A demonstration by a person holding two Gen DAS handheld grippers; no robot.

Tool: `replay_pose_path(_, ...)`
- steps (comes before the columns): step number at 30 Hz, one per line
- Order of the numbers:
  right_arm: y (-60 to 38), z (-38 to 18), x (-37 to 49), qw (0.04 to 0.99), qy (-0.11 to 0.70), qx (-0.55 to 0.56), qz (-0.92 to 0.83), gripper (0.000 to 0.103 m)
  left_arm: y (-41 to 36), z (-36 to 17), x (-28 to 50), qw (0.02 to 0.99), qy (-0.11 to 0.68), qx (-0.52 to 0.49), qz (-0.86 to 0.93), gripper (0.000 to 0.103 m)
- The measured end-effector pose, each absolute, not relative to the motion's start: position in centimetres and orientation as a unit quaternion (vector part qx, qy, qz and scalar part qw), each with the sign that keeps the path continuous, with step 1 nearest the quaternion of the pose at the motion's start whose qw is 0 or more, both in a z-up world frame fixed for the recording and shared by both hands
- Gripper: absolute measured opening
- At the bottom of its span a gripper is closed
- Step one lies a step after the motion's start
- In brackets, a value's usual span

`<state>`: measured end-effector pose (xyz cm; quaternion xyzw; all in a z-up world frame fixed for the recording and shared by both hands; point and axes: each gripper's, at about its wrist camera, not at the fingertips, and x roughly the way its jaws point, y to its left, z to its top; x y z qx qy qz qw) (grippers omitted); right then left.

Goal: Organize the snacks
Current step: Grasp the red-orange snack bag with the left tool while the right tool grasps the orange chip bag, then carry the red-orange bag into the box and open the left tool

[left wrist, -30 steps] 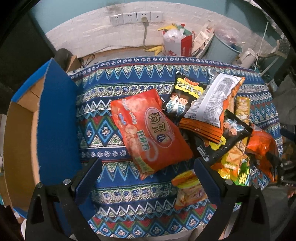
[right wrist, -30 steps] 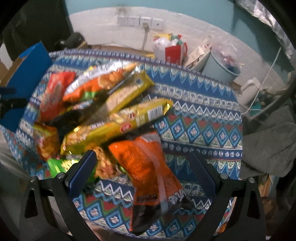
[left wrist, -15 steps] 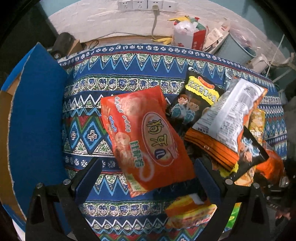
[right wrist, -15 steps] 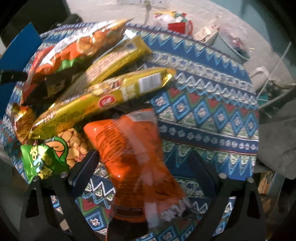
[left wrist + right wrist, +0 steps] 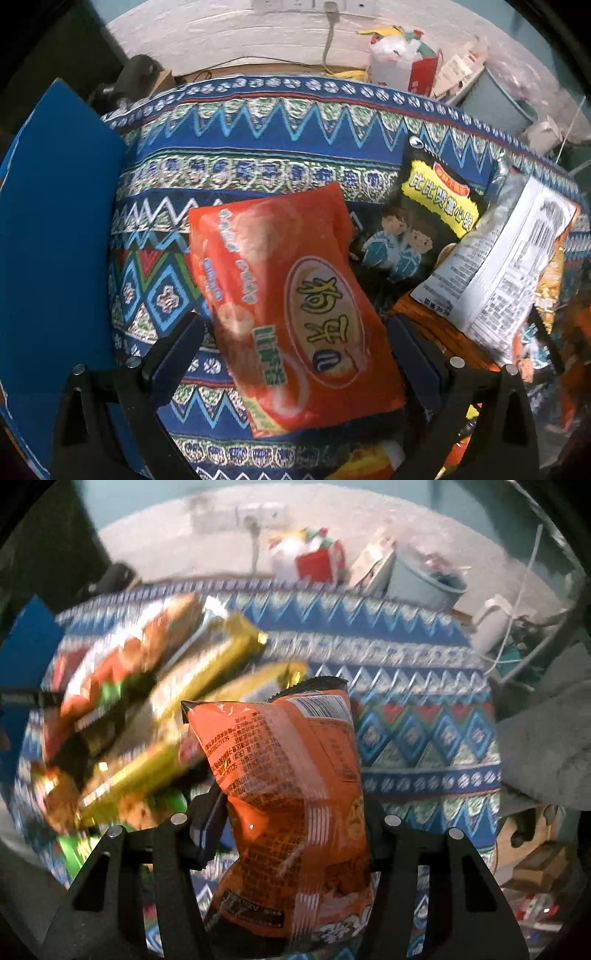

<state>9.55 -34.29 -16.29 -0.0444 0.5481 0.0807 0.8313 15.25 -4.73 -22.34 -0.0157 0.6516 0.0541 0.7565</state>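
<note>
Most snacks lie loose on my desk [image 5: 258, 122]. My right hand-held gripper [image 5: 291, 834] has just been closing and now squeezes the orange bag [image 5: 288, 775]. My left hand-held gripper [image 5: 295, 354] hangs wide apart over the red bag [image 5: 291, 302], not holding it yet.

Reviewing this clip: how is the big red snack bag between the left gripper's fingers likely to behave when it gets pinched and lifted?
The red snack bag looks puffy, so it will probably squash before the left gripper holds firmly. Its glossy film may slip. Probably light for its size and likely to sag.

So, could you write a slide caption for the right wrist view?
Right gripper, jaws just closing, clamps an orange snack bag above the patterned tablecloth.
</note>
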Motion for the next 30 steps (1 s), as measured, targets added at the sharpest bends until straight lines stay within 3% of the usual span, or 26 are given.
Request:
replay_pose_path(6, -34.0, -15.6, 10.8, 0.838, 0.539, -0.02, 0.084, 0.057, -6.1, -23.5, 15.2, 0.757, 0.651, 0.023, 0.049, 0.097)
replay_pose_path(9, -33.9, -15.4, 11.0, 0.84, 0.536, -0.02, 0.086, 0.057, -6.2, -23.1, 14.7, 0.761, 0.646, 0.037, 0.048, 0.084)
replay_pose_path(14, -33.6, -14.7, 11.0, 0.842, 0.53, -0.018, 0.092, 0.057, -6.5, -21.9, 13.8, 0.779, 0.624, 0.056, 0.033, 0.054)
replay_pose_path(20, -32.4, -13.7, 11.2, 0.85, 0.517, -0.024, 0.1, 0.057, -7.5, -20.5, 12.7, 0.788, 0.611, 0.073, -0.003, 0.037)
replay_pose_path(25, -31.2, -12.8, 11.0, 0.855, 0.507, -0.031, 0.108, 0.057, -6.6, -19.6, 11.7, 0.79, 0.611, 0.046, -0.021, 0.03)
replay_pose_path(30, -30.2, -11.8, 10.7, 0.861, 0.494, -0.035, 0.114, 0.057, -5.4, -17.6, 10.1, 0.805, 0.591, 0.052, -0.027, 0.03)
